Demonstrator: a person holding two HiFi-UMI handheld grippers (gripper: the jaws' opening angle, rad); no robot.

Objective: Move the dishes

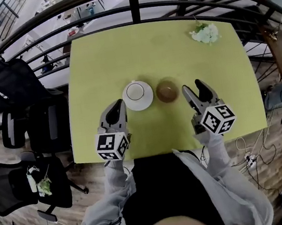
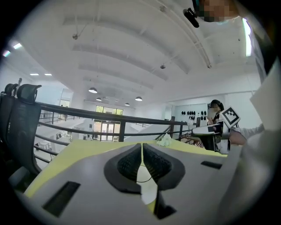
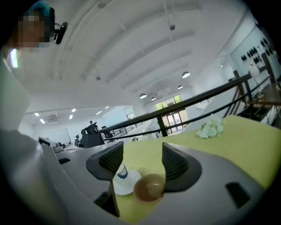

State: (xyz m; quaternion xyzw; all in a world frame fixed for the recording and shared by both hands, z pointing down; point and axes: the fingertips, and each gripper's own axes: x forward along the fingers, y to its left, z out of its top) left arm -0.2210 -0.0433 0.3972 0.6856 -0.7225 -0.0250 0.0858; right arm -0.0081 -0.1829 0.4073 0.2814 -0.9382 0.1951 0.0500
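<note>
A white cup on a white saucer stands mid-table on the yellow-green table, with a brown bowl just right of it. My left gripper hovers near the front edge, left of the saucer, jaws shut with nothing between them. My right gripper is right of the bowl, open and empty. In the right gripper view the brown bowl and the saucer with the cup show between and below the open jaws.
A white flower bunch lies at the table's far right corner, also seen as the flower bunch. A dark railing runs behind the table. Black office chairs stand to the left.
</note>
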